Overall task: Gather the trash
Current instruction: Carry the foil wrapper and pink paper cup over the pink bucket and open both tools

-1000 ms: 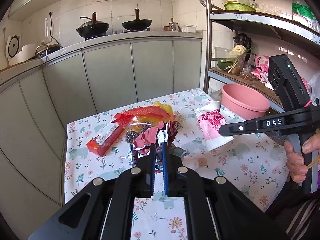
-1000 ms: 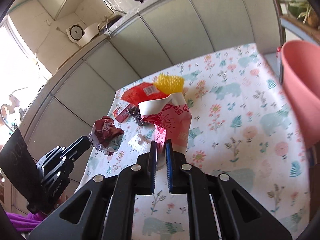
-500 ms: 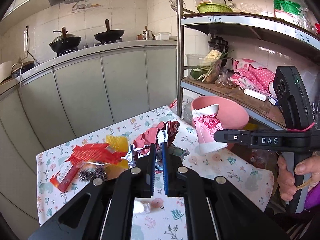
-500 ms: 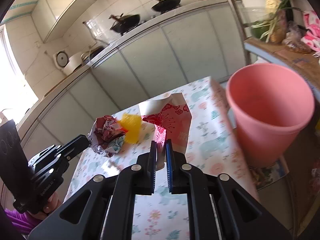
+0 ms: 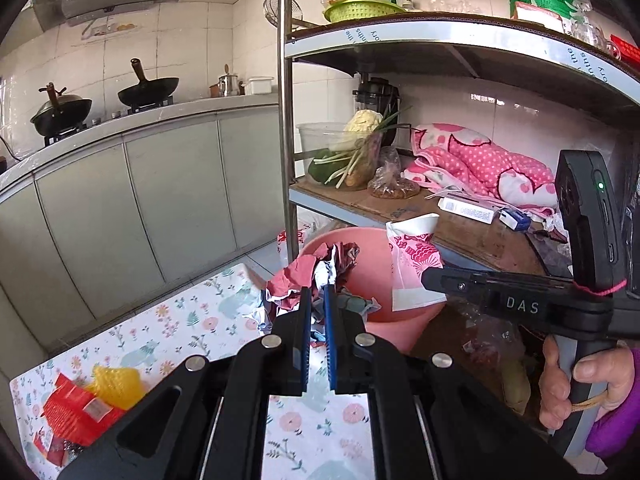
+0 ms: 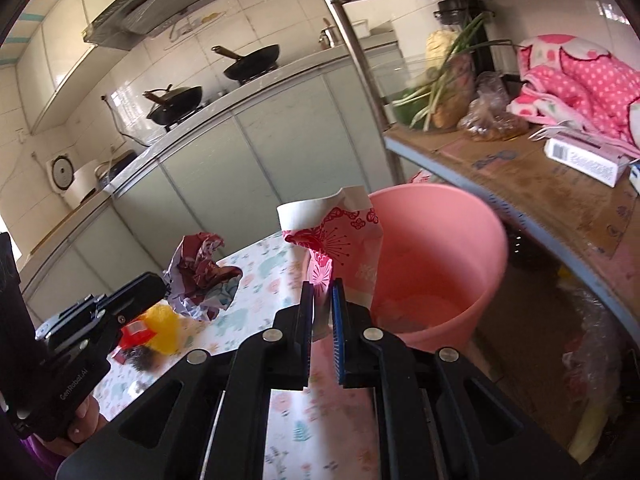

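My left gripper (image 5: 317, 294) is shut on a crumpled maroon and silver foil wrapper (image 5: 308, 276), held in the air in front of the pink bucket (image 5: 372, 264). My right gripper (image 6: 322, 292) is shut on a squashed white paper cup with a red flower print (image 6: 332, 236), held beside the bucket's (image 6: 440, 248) near rim. Seen from the left wrist, the cup (image 5: 412, 256) hangs over the bucket with the right gripper (image 5: 430, 276) behind it. The right wrist view shows the wrapper (image 6: 200, 268) in the left gripper (image 6: 164, 284) over the table.
On the floral tablecloth (image 5: 192, 320) lie a yellow wrapper (image 5: 116, 386) and a red packet (image 5: 76, 412). A metal shelf rack (image 5: 286, 120) stands right behind the bucket, loaded with vegetables, boxes and a pink cloth (image 5: 472, 160). Grey cabinets and a stove with woks line the far wall.
Both grippers have swung right, away from the table's middle toward the pink bucket, each carrying its piece of trash. The bucket looms much larger and the red and yellow wrappers have dropped behind.
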